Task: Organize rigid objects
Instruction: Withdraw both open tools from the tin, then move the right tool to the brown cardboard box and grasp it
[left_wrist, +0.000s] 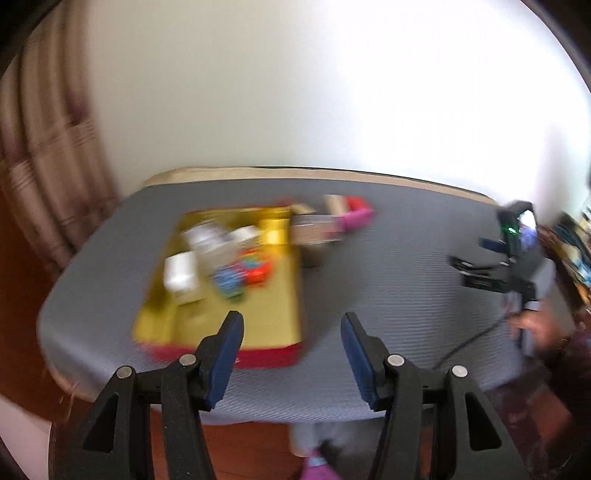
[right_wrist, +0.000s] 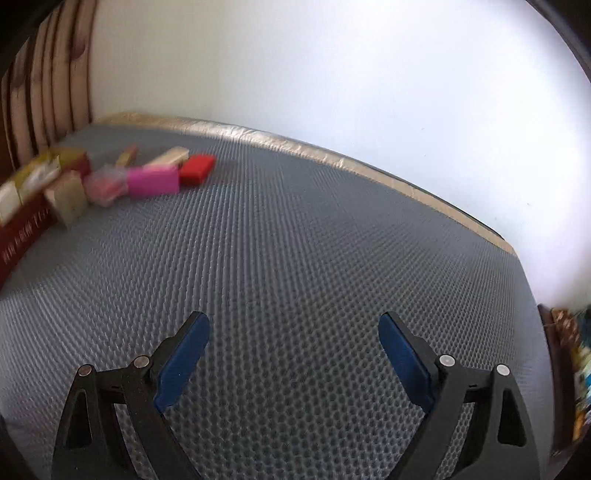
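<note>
Jaws of left gripper (left_wrist: 291, 321) and right gripper (right_wrist: 293, 325) stand apart, empty; approach pink block (right_wrist: 153, 181) at ten o'clock, squaring pads to its long sides.

Tabletop (right_wrist: 295, 240): grey mat, embossed honeycomb dot pattern, tan border along the far edge; wall behind plain white, curtain (left_wrist: 44, 155) at left beige with brown stripes. Shallow cardboard tray (left_wrist: 273, 317): gold-yellow inside, red outer wall with pale lettering, holding a white rectangular box (left_wrist: 180, 275) and blurred small items in blue, red and green. Beside the tray: magenta rectangular block (right_wrist: 153, 181), red rectangular block (right_wrist: 197, 169), pale wooden block (right_wrist: 170, 157); both grippers black with blue pads (right_wrist: 183, 360).
</note>
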